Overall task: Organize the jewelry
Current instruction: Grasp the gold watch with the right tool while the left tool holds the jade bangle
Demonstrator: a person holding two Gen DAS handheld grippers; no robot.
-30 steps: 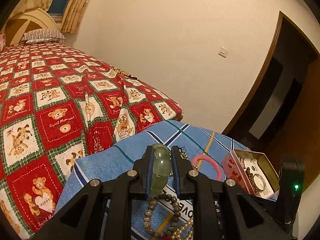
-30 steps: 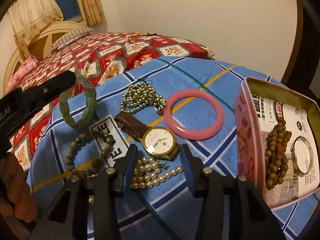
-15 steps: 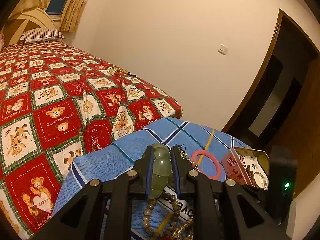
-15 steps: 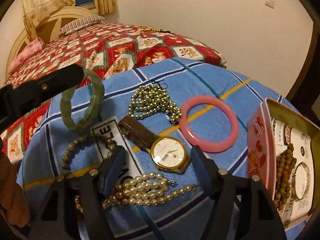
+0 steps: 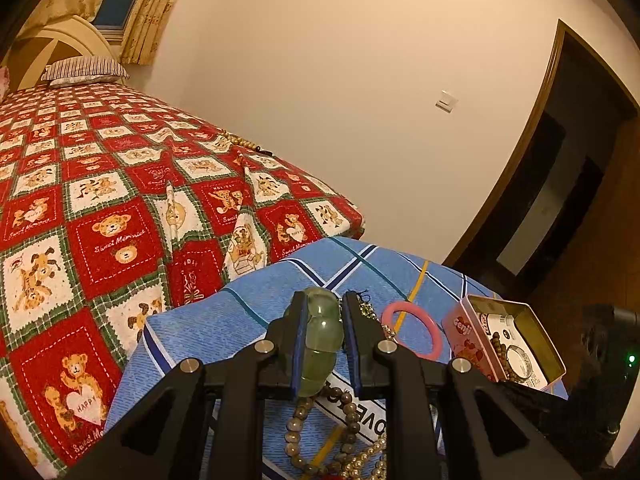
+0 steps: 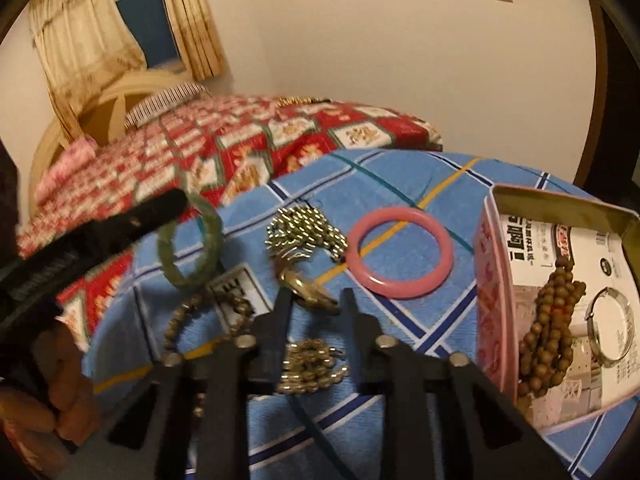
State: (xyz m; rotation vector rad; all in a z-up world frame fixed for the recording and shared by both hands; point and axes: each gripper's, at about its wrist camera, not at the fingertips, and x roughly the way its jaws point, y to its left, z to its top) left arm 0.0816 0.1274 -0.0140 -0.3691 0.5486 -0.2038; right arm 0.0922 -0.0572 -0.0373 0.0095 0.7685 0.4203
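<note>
Left gripper fingers clamping smooth green bangle, right gripper fingers closing on gold watch

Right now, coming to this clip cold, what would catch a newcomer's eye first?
First, the green jade bangle clamped upright in the left gripper, held above the blue plaid cloth. Next, the pink bangle lying flat on that cloth, left of the open pink tin that holds brown prayer beads and a silver bangle. Behind, the red teddy-bear bedspread fills the left.
</note>
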